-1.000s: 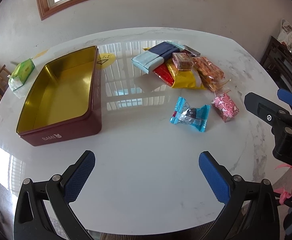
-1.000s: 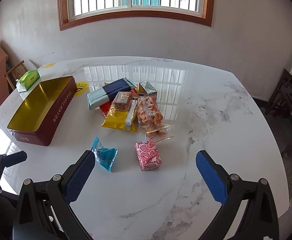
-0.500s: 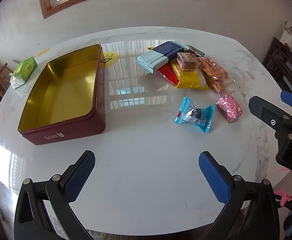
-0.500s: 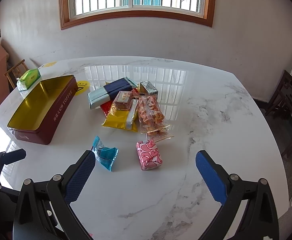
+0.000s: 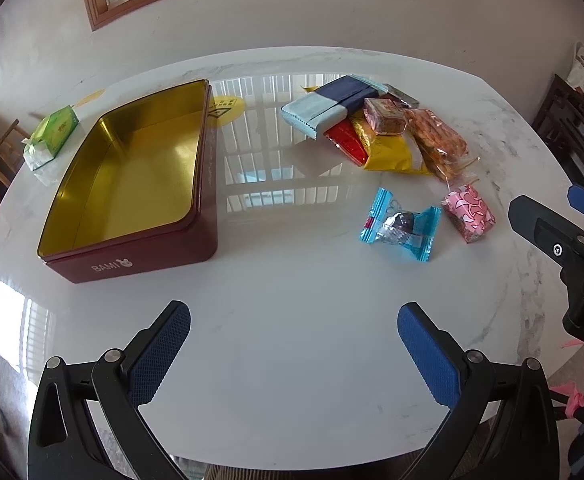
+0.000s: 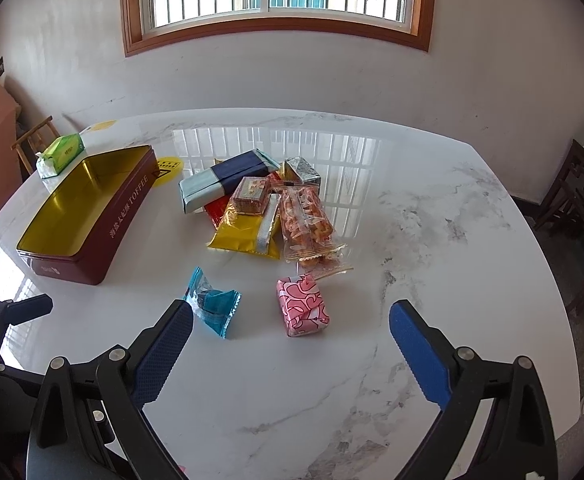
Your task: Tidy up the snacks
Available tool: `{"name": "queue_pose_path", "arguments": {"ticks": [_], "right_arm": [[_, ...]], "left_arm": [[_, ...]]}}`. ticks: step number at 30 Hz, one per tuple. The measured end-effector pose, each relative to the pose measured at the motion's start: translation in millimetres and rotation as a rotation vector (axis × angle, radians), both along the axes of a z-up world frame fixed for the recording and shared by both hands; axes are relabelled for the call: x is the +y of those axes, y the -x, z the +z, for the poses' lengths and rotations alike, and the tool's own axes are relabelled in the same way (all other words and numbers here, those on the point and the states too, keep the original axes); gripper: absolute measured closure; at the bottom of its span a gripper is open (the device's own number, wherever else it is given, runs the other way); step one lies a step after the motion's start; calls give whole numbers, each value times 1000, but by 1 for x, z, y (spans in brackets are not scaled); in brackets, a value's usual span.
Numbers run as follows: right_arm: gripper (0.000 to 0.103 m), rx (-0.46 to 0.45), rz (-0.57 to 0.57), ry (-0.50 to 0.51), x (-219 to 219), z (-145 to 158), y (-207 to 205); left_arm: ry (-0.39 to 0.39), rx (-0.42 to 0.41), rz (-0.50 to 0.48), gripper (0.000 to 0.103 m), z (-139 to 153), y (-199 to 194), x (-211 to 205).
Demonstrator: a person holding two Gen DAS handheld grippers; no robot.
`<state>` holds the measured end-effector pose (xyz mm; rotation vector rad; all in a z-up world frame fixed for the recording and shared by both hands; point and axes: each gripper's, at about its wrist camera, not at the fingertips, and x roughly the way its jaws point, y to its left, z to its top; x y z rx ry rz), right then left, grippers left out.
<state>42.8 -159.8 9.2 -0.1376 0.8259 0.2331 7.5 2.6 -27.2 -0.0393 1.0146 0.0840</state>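
An empty maroon tin (image 5: pixel 131 184) (image 6: pixel 79 220) with a gold inside sits at the table's left. Right of it lies a heap of snacks (image 5: pixel 376 128) (image 6: pixel 263 204): a navy-and-pale-blue pack, red and yellow packets, a small brown box, a clear bag of orange crackers. Nearer lie a blue-wrapped candy (image 5: pixel 400 228) (image 6: pixel 211 304) and a pink patterned packet (image 5: pixel 470 212) (image 6: pixel 302 306). My left gripper (image 5: pixel 294 344) hangs open above bare table near the front edge. My right gripper (image 6: pixel 292 344) is open too, just short of the pink packet and the blue candy.
A green tissue pack (image 5: pixel 51 136) (image 6: pixel 61 154) lies at the table's far left, a round yellow sticker (image 5: pixel 227 106) behind the tin. The white marble table (image 5: pixel 292 280) is round. Dark wooden chairs (image 6: pixel 576 208) stand to the right, a wall and window behind.
Both views have shifted slightly; the left camera has tilted so the tin and snacks sit a little lower and farther right. No snack has moved and both grippers remain open.
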Motion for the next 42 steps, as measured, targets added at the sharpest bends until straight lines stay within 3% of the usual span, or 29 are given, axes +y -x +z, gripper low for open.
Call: {"name": "queue_pose_path", "arguments": {"ticks": [35,42], "right_arm": [[11,34,17,-5,-1,-13,-1],[27,82,31,-18,-11,-29,-15]], "left_arm": [[-38,-5,2,0,-3,1,1],[-44,-21,-15,2,-1,1,-1]]}}
